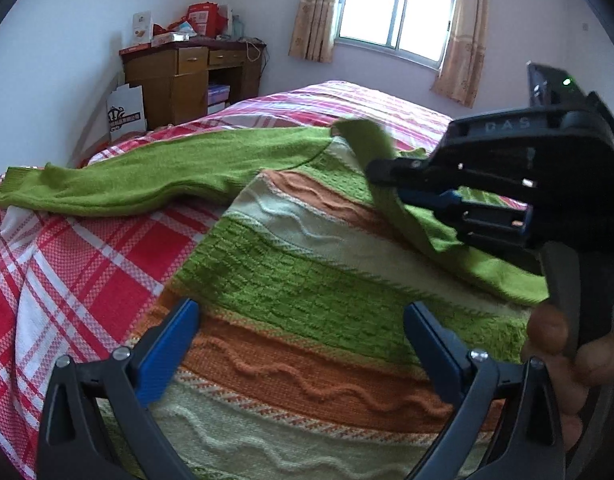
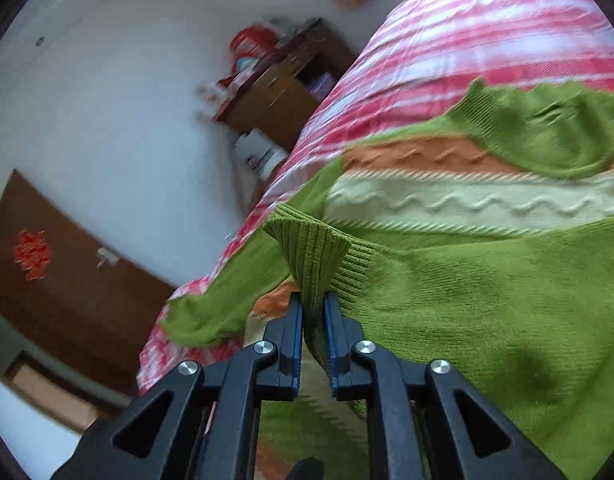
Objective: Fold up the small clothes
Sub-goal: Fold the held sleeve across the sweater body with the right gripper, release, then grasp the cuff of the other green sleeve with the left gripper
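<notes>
A small knit sweater [image 1: 291,280] with green, orange and cream stripes lies flat on the bed. Its far green sleeve [image 1: 147,172] stretches out to the left. My left gripper [image 1: 301,312] is open and empty, low over the sweater's body. My right gripper [image 1: 381,168] is shut on the ribbed cuff of the near green sleeve [image 1: 407,216] and holds it up over the body. In the right wrist view the cuff [image 2: 313,258] is pinched between the blue pads of that gripper [image 2: 313,300], and the sleeve [image 2: 487,312] drapes away to the right.
The bed has a red, pink and white plaid cover [image 1: 79,260]. A wooden desk [image 1: 187,80] with boxes on it stands against the far wall, a white bag [image 1: 125,112] beside it. A curtained window [image 1: 395,8] is behind the bed. A brown door [image 2: 47,272] shows left.
</notes>
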`<state>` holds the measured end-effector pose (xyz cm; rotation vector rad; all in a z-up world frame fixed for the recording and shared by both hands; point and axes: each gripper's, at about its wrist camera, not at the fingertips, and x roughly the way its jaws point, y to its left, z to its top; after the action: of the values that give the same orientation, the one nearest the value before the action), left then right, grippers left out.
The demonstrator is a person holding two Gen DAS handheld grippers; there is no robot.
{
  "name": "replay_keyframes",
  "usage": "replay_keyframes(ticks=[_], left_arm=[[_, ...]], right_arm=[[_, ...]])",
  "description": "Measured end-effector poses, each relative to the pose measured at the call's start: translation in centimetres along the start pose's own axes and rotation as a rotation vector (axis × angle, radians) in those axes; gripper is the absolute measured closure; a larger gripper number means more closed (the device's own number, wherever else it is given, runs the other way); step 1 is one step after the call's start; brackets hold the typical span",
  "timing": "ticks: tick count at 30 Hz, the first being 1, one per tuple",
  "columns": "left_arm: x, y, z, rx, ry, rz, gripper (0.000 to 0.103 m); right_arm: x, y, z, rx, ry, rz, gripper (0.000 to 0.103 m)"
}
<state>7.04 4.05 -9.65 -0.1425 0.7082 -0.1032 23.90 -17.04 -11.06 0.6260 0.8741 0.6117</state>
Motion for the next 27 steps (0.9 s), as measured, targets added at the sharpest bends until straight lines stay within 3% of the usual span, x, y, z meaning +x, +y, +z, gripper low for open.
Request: replay_keyframes(ticks=[2, 3, 4, 6, 8, 11, 12, 14, 16, 19, 21, 24, 26, 27], left_arm=[[0.0, 0.2, -0.1, -0.006, 0.000, -0.005, 0.000], [-0.1, 0.3, -0.1, -0.009, 0.000, -0.009, 0.000], [-0.1, 0.4, -0.1, -0.013, -0.002, -0.015, 0.000], [-0.1, 0.3, -0.2, -0.006, -0.002, -0.010, 0.000], [0.0, -0.1, -0.1, 0.008, 0.005, 0.009, 0.000], [0.1, -0.2, -0.1, 0.016, 0.010, 0.018, 0.000], [0.1, -0.3, 0.0, 0.017, 0.011, 0.020, 0.000], [0.2, -0.3, 0.0, 0.022, 0.014, 0.026, 0.000], [0.4, -0.4, 0.0, 0.032, 0.018, 0.039, 0.000], [0.7, -0.8, 0.0, 0.055, 0.029, 0.070, 0.000], [0.8, -0.9, 0.0, 0.064, 0.032, 0.081, 0.000], [0.8, -0.8, -0.1, 0.063, 0.035, 0.077, 0.000], [0.8, -0.9, -0.1, 0.067, 0.039, 0.082, 0.000], [0.8, -1.0, -0.1, 0.069, 0.042, 0.085, 0.000]], right_arm=[[0.8, -0.5, 0.1, 0.048, 0.063, 0.056, 0.078], [1.5, -1.0, 0.3, 0.082, 0.106, 0.109, 0.056], [1.6, -1.1, 0.1, 0.108, 0.126, 0.150, 0.043], [0.7, -1.0, 0.0, 0.129, 0.090, 0.209, 0.036], [-1.4, -0.5, -0.2, 0.114, 0.014, 0.183, 0.036], [-5.9, 0.5, -1.2, 0.028, -0.120, 0.051, 0.036], [-7.6, 0.7, -1.8, -0.002, -0.147, -0.021, 0.036], [-11.0, 0.9, -3.3, -0.069, -0.213, -0.250, 0.039], [-13.8, 0.6, -4.5, -0.091, -0.273, -0.384, 0.045], [-17.6, -1.1, -5.9, -0.081, -0.334, -0.581, 0.045], [-19.3, -3.2, -6.7, -0.052, -0.318, -0.641, 0.045], [-20.2, -6.7, -8.7, 0.038, -0.251, -0.621, 0.046], [-20.8, -6.9, -10.1, 0.009, -0.281, -0.621, 0.045], [-20.3, -6.8, -10.6, -0.009, -0.265, -0.675, 0.045]])
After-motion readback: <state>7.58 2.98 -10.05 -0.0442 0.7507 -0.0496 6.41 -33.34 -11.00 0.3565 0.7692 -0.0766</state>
